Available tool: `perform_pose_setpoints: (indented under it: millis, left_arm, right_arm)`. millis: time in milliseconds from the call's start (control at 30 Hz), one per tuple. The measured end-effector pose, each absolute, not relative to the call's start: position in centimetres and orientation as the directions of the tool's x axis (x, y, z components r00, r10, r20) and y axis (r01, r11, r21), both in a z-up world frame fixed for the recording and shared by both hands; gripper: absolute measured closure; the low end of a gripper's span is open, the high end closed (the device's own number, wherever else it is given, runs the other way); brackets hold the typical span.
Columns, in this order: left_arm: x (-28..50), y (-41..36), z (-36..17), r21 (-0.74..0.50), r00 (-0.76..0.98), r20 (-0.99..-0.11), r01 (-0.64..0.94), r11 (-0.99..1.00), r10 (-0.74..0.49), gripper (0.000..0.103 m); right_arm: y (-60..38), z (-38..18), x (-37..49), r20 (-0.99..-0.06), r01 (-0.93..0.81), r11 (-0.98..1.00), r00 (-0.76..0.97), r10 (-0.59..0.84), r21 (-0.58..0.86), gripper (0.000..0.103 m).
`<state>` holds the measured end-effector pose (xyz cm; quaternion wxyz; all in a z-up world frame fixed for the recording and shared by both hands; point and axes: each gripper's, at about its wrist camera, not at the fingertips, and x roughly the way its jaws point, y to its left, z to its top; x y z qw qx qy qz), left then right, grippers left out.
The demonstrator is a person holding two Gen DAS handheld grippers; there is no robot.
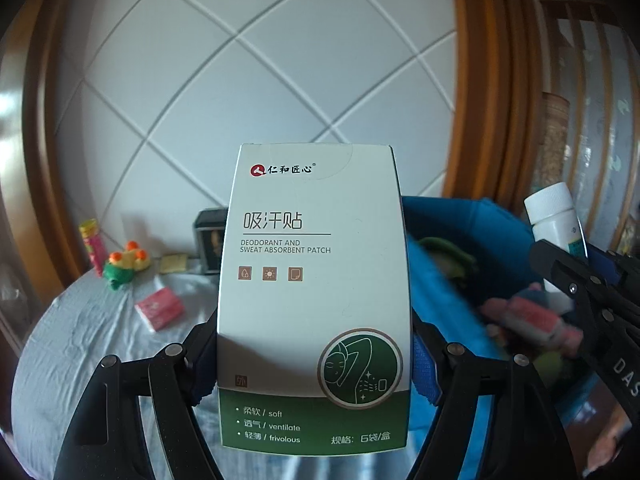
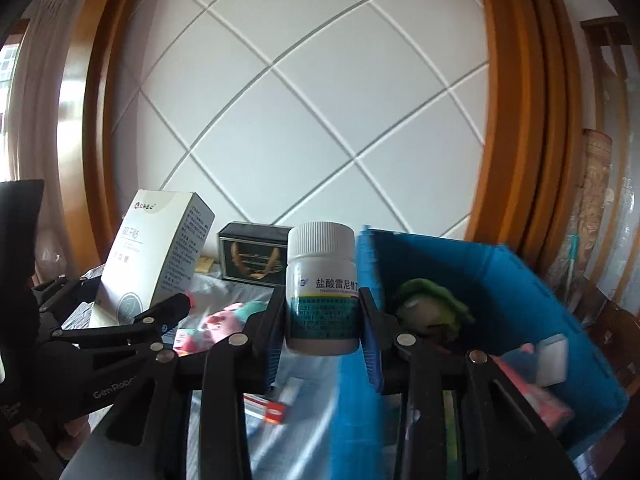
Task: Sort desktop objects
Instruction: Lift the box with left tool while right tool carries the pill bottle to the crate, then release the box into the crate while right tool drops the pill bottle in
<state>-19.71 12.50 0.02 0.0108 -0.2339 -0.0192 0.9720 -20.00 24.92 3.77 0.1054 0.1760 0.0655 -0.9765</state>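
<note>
My left gripper (image 1: pixel 314 364) is shut on a white and green sweat patch box (image 1: pixel 312 280), held upright above the table; the box also shows in the right wrist view (image 2: pixel 156 256). My right gripper (image 2: pixel 323 320) is shut on a white pill bottle (image 2: pixel 322 284) with a ribbed cap, held upright at the left wall of the blue bin (image 2: pixel 520 280). The bottle also shows at the right of the left wrist view (image 1: pixel 554 216). The bin holds a green plush toy (image 2: pixel 432 308), a pink packet (image 2: pixel 532 388) and a white block (image 2: pixel 554 360).
On the grey cloth-covered table (image 1: pixel 80 340) lie a red packet (image 1: pixel 160 307), a green-yellow toy (image 1: pixel 126 266), a red-yellow tube (image 1: pixel 92 246), a yellow pad (image 1: pixel 173 263) and a black box (image 2: pixel 254 256). A pink and teal toy (image 2: pixel 228 320) lies near the bin.
</note>
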Motion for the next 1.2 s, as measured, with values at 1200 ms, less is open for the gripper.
perform_pose_setpoints:
  millis: [1200]
  left_arm:
    - [-23.3,37.1,-6.6,0.025,-0.73,-0.673,-0.183,-0.983,0.119,0.022]
  right_arm:
    - [52.1,-6.3,-20.8,-0.601,0.077,-0.997,-0.798,-0.045,-0.028,0.07]
